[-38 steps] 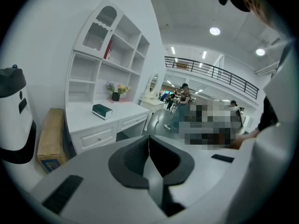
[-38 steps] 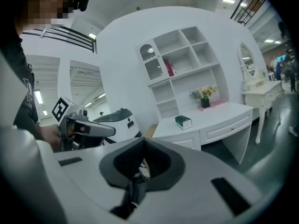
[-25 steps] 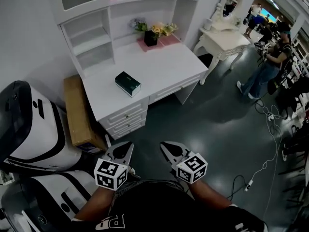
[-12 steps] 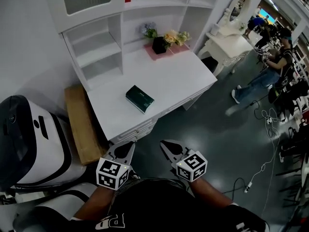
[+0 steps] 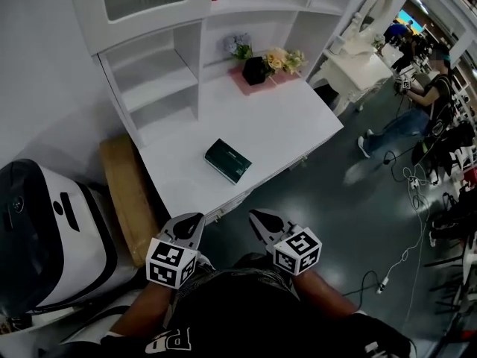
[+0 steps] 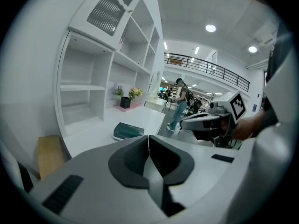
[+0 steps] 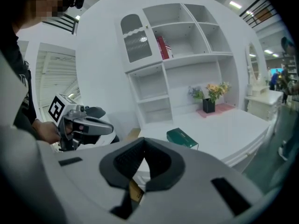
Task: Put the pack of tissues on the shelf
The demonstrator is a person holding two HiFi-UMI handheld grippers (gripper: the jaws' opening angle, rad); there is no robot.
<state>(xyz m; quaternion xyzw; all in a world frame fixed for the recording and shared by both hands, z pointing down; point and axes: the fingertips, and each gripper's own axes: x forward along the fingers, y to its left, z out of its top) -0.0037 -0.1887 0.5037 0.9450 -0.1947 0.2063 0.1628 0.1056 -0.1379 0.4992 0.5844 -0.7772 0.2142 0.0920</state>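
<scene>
Handling: the pack of tissues [image 5: 228,160] is judged to be light and soft; some give is expected under a squeeze, and its glossy wrap may be slippery.
Hold: the two long sides are best taken, near the middle, so that the pack is carried level and is not crushed at a corner.
Look: a flat, dark green oblong is seen, with a paler sheen along its upper edge; it lies flat and is skewed to the desk's front edge.
Place: the pack is set on the white desk [image 5: 298,125], towards the front edge, well apart from the flower pot [image 5: 256,69] and in front of the open shelf [image 5: 153,69] compartments.
Left gripper [image 5: 189,223]: the jaws are pressed together, with nothing pinched; it is held short of the desk, apart from the pack.
Right gripper [image 5: 258,220]: the jaws are likewise closed on nothing, just beside the left.
Stage: the pack is untouched, so the pickup is judged not yet begun.
</scene>
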